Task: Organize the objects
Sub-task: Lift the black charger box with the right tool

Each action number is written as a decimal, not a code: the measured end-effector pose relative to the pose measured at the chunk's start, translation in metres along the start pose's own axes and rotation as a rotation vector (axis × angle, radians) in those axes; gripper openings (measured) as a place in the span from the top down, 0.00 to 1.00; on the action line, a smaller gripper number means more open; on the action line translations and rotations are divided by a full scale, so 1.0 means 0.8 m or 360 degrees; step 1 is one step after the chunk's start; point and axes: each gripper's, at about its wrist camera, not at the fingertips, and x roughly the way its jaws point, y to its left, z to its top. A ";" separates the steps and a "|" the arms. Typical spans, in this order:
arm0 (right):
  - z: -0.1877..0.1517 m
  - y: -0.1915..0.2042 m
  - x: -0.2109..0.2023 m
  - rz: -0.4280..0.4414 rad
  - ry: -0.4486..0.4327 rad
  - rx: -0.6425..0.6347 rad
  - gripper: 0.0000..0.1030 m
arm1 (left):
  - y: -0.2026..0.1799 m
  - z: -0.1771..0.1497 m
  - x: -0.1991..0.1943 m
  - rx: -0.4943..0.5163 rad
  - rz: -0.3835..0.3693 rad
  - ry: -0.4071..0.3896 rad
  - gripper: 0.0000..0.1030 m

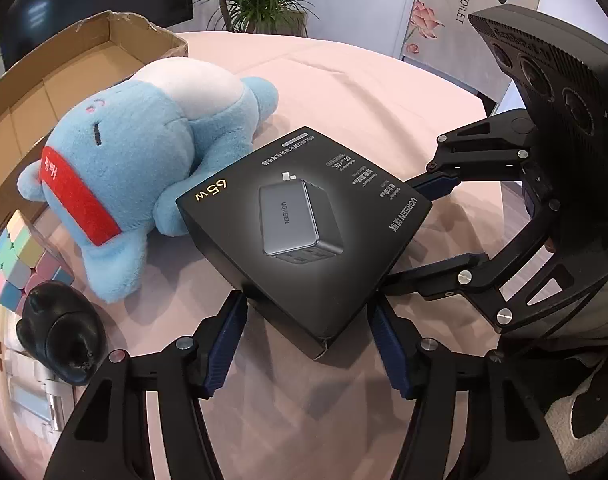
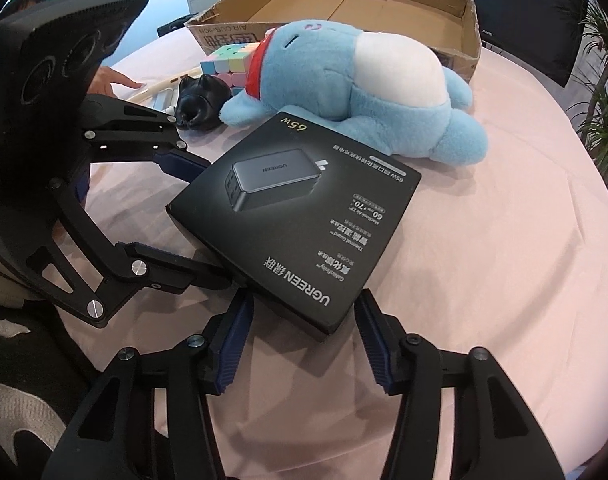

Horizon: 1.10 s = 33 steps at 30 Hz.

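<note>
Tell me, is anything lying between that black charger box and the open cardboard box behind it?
Yes. The blue plush toy lies on its side directly between the black charger box and the cardboard box. The pastel cube and a small black figurine crowd the left.

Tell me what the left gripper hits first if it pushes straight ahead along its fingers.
The black charger box. Its near corner already sits between the left gripper's fingers, so it would likely meet that first. The blue plush lies beyond and to the left, off that line.
</note>
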 end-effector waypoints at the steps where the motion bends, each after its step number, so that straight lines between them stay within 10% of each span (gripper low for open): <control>1: 0.000 0.001 0.000 -0.0008 0.0006 0.0000 0.52 | -0.001 0.000 -0.001 0.0005 0.0007 -0.0003 0.41; 33: 0.008 0.003 -0.020 -0.0017 -0.0032 -0.0069 0.50 | -0.014 0.000 -0.031 0.0088 0.0020 -0.0049 0.44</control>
